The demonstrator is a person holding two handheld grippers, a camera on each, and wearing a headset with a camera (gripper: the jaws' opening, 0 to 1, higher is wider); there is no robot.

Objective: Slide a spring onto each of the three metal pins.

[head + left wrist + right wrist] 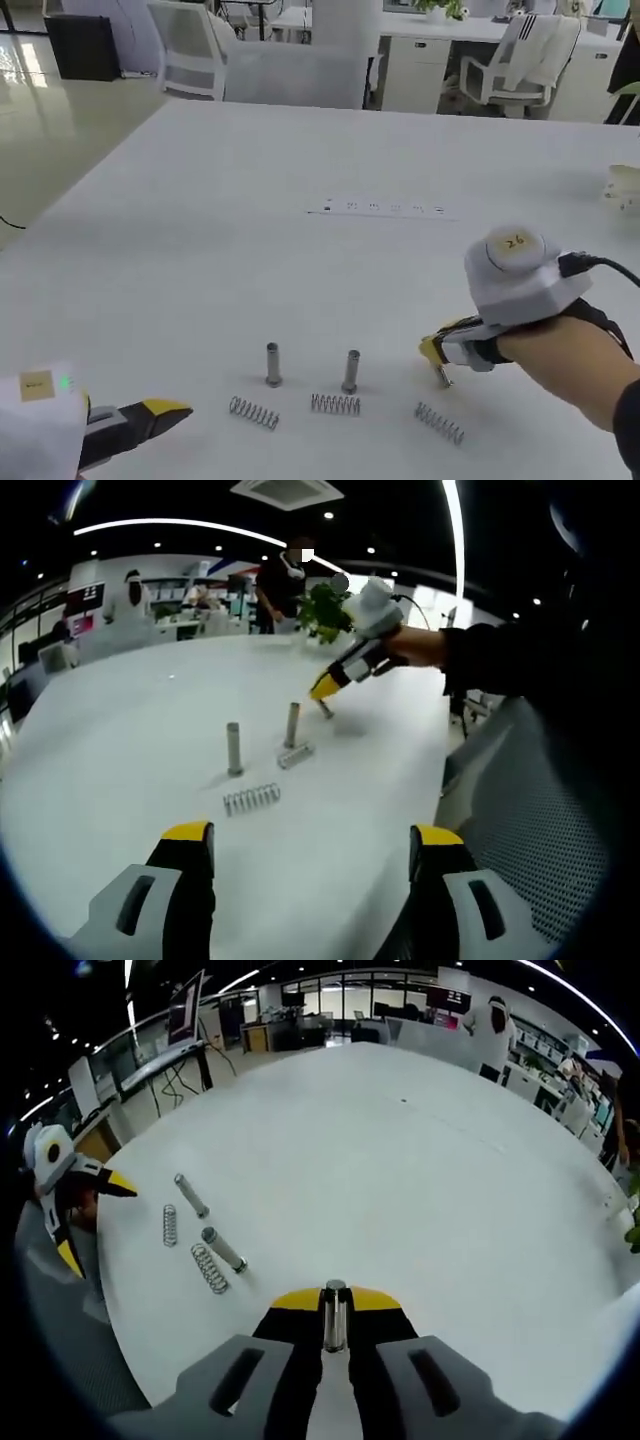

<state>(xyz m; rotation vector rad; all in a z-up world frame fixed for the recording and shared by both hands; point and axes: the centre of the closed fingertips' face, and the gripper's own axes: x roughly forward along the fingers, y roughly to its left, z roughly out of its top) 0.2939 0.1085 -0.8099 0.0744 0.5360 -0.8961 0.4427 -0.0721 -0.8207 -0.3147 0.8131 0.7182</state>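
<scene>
Three springs lay flat on the white bench (300, 260), none of them on a pin yet: the left spring (253, 412), the middle spring (335, 404) and the right spring (440, 423), in a row along the near side. Just behind the first two, the left pin (273, 364) and the middle pin (351, 371) stood upright. Each had a spring lying just in front of it, probably so that every spring was near the pin it belonged to.

The right gripper (437, 352) was at the right end of the row, low over the bench. Its fingers (292, 1302) were pressed on the third pin (334, 1312), which rose between the yellow tips in the right gripper view. In the head view this pin pointed down and a little tilted, just behind the right spring. Whether its lower end touched the bench could not be told. It seemed the pin was either being set in its place to complete the line of three, or held ready to receive a spring.

The left gripper (312, 832) was at the near left, apart from the left spring, with its fingers (187, 832) spread wide and nothing between them. It faced the pins, so it was likely the one free to pick up a spring. The task appeared to be at its beginning.
</scene>
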